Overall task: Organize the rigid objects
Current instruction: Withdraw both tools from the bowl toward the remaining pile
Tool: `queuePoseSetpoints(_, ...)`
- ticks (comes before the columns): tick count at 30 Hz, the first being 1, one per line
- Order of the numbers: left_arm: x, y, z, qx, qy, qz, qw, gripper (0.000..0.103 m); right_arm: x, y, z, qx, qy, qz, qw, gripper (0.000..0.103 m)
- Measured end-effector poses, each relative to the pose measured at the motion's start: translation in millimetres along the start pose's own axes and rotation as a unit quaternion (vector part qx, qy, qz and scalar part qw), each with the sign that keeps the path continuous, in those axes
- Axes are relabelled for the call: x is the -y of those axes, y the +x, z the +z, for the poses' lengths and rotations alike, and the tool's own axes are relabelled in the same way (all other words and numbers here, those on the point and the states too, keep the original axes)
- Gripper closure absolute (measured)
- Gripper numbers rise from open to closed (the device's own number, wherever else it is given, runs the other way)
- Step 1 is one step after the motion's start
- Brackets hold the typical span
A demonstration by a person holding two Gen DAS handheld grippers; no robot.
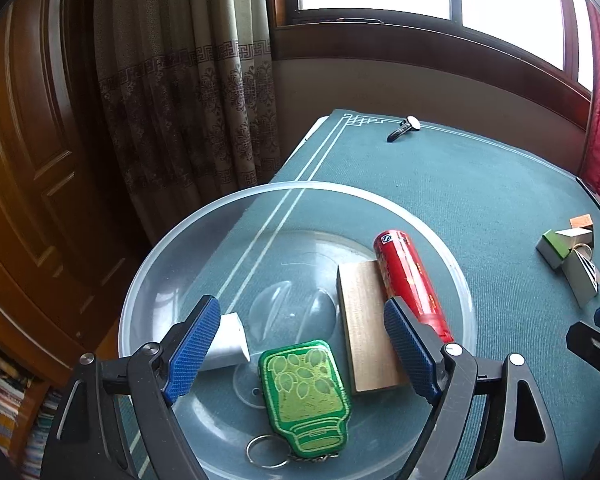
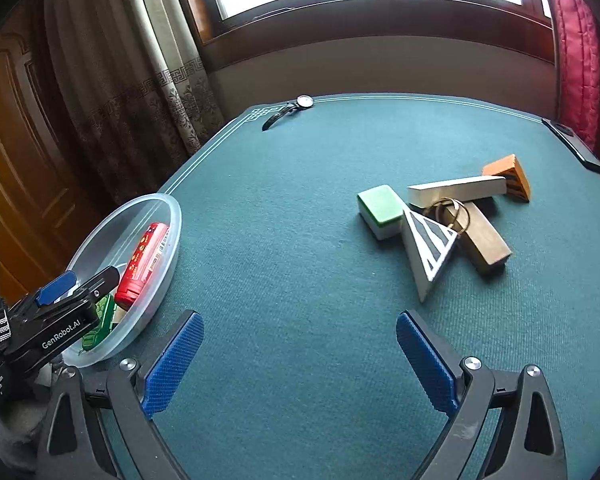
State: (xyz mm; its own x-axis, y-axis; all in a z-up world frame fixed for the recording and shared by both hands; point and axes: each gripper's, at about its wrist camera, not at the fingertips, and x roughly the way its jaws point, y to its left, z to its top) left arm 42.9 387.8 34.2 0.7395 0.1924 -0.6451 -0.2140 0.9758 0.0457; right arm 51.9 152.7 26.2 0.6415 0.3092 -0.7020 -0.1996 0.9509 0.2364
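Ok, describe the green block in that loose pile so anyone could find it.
On the teal table, right of the clear bowl, lies a pile of blocks. The green block sits at its left edge: the only green-topped, white-sided piece.

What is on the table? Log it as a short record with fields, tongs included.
surface: green table
bowl: clear, at the table's left edge
in bowl: red tube, wood block, green keychain, white piece
still out: pile of blocks, on the right
far edge: watch
left tongs: open, over the bowl, empty
right tongs: open, over bare table, empty
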Motion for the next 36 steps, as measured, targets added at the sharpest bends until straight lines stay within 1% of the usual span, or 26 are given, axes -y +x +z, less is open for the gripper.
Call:
queuePoseSetpoints(8, 18, -8, 8, 0.005, -0.002, -0.008, 1.0, 0.018, 54, -12, -9, 0.003, 0.042, -0.034, 0.999, 0.004)
queuePoseSetpoints(15, 45, -15, 14, 0.013, 0.009, -0.023, 0.9996, 0.018, 96, -19, -12, 0.007, 0.08, -0.055, 0.995, 0.004)
queuePoseSetpoints(21, 81, -17, 17, 0.003, 0.027, -0.064, 0.9976, 0.018, 125, -28, -12, 0.015, 0.095, -0.077, 0.992, 0.004)
queuePoseSetpoints(27, 126, -13, 14, -0.02, 0.051, -0.111, 0.9922, 0.018, 151, -34, -12, 0.024, 0.107, -0.097, 0.989, 0.004)
queuePoseSetpoints(30, 149, -12, 12, -0.031, 0.067, -0.133, 0.9884, 0.018, 157, -37, -13, 0.03, 0.115, -0.092, 0.989, 0.004)
queuePoseSetpoints(34, 177, -10, 11, -0.046, 0.082, -0.163, 0.9821, 0.018, 155, -36, -14, 0.036, 0.108, -0.09, 0.989, 0.004)
queuePoseSetpoints(36, 189, -8, 11, -0.052, 0.087, -0.173, 0.9798, 0.018, 155, -37, -15, 0.039, 0.109, -0.087, 0.99, 0.004)
